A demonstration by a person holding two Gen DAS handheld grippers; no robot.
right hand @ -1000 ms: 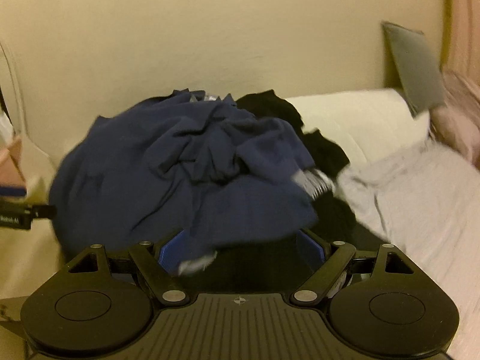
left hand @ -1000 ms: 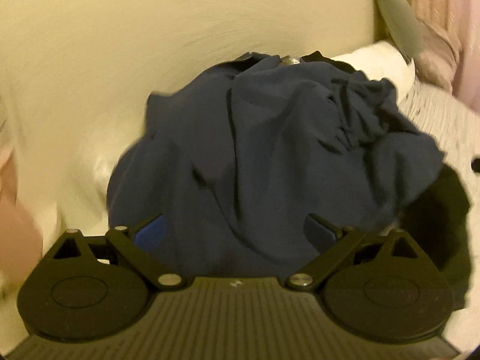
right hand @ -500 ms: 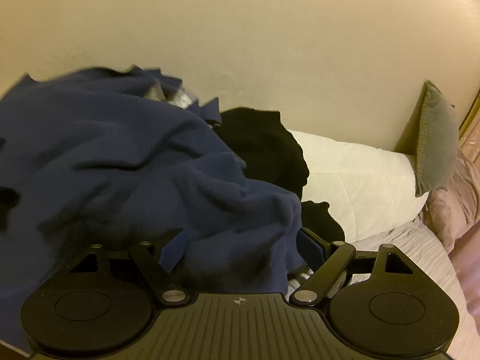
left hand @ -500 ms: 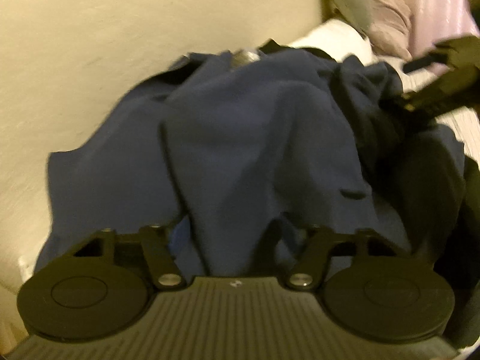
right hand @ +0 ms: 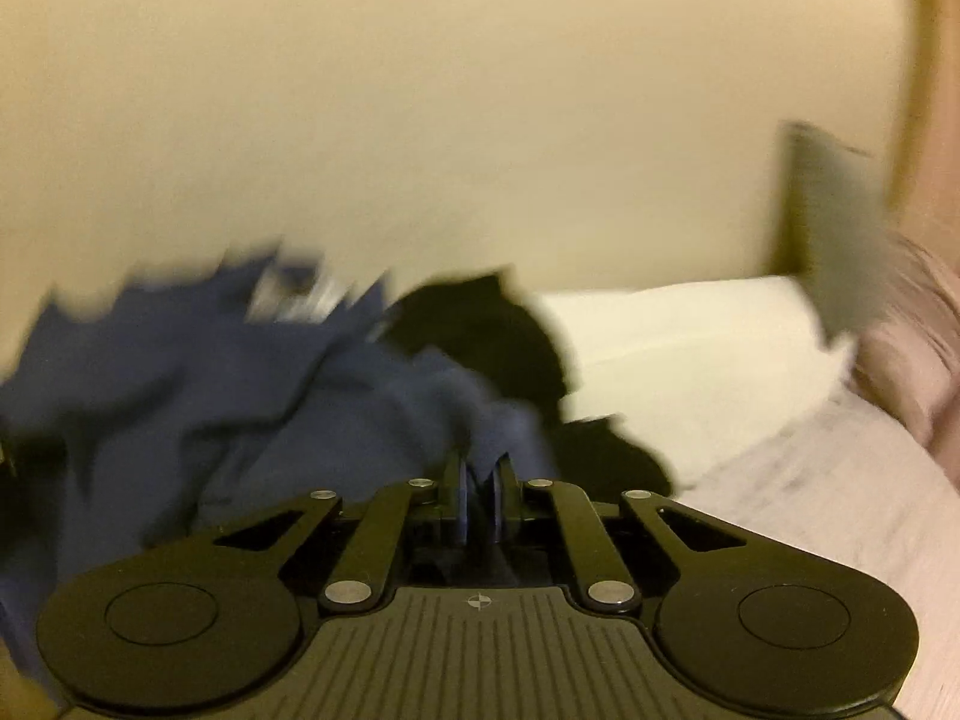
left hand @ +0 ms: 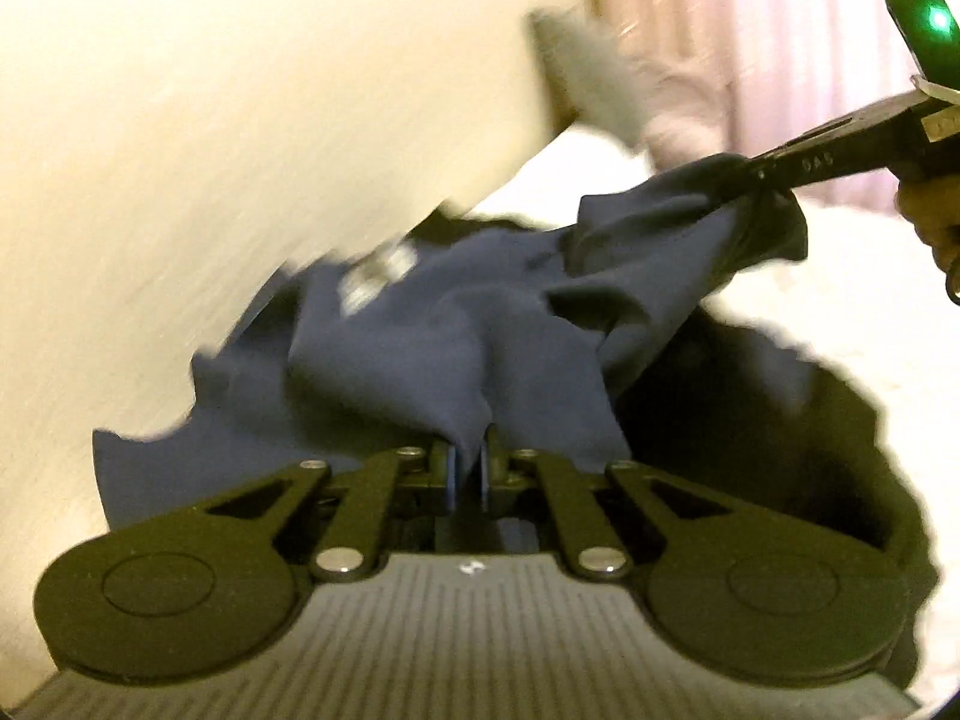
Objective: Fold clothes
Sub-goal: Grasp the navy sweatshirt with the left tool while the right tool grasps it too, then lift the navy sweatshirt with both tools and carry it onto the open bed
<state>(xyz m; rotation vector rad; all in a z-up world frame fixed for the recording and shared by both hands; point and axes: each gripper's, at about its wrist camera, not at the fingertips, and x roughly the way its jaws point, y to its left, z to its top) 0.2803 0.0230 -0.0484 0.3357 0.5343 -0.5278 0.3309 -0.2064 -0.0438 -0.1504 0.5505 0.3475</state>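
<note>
Free room: the pale bed surface [right hand: 840, 510] right of the clothes pile lies bare and open to a pass. The cream wall [right hand: 450, 120] closes off the far side directly behind the pile. Navy garment [left hand: 420, 348] fills the near centre, pinched in the left tongs [left hand: 470, 468] and the right tongs [right hand: 480, 501] and stretched between them. Black garment [right hand: 486, 330] lies just behind it. White pillow [right hand: 690, 348] and grey cushion [right hand: 840, 240] block the far right corner.

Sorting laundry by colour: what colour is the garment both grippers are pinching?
Navy blue garment, clearest in the left wrist view.
</note>
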